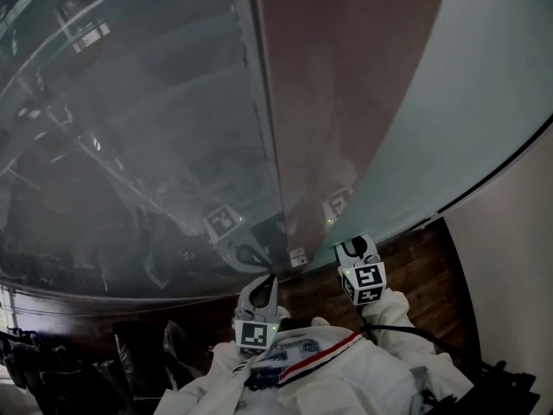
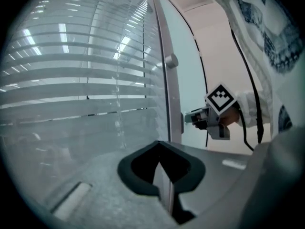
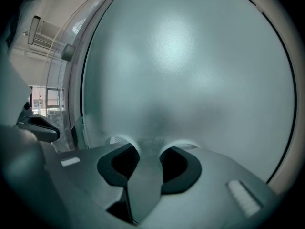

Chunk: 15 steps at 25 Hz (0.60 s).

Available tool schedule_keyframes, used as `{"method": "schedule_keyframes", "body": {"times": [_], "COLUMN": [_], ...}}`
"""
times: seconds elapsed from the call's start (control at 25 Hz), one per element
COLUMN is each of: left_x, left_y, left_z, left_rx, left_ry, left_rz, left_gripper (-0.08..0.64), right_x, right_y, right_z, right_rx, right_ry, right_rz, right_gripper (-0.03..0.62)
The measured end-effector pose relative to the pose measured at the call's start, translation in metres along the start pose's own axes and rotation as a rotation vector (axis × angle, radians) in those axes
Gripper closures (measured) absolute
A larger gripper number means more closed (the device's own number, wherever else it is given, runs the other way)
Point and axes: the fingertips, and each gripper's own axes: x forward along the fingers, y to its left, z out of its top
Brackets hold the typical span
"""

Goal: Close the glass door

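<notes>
Glass door (image 1: pixel 406 102) fills 12 to 2 o'clock ahead of both tongs. The door edge (image 2: pixel 167 94) runs vertical, at 12 o'clock from the left tongs (image 1: pixel 266 282), which are a crack apart and grip nothing visible. Right tongs (image 1: pixel 354 245) are half-spread and empty, tips at the frosted pane, the nearer pair. Likely next: push square into the pane, right hand leading.

Two grippers (image 1: pixel 266 280) (image 1: pixel 356 251), one glass door (image 1: pixel 406 128).
</notes>
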Motion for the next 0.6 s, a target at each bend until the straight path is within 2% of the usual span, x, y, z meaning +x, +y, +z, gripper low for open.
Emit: {"method": "schedule_keyframes", "body": {"times": [0.6], "left_x": [0.011], "left_y": [0.005], "left_z": [-0.010], "left_rx": [0.004], "left_ry": [0.024], "left_rz": [-0.082], "left_gripper": [0.558], "right_x": [0.024], "right_y": [-0.003], "right_z": [0.002], "right_rx": [-0.015], "right_ry": [-0.002], "right_rz": [-0.013], "right_gripper": [0.468]}}
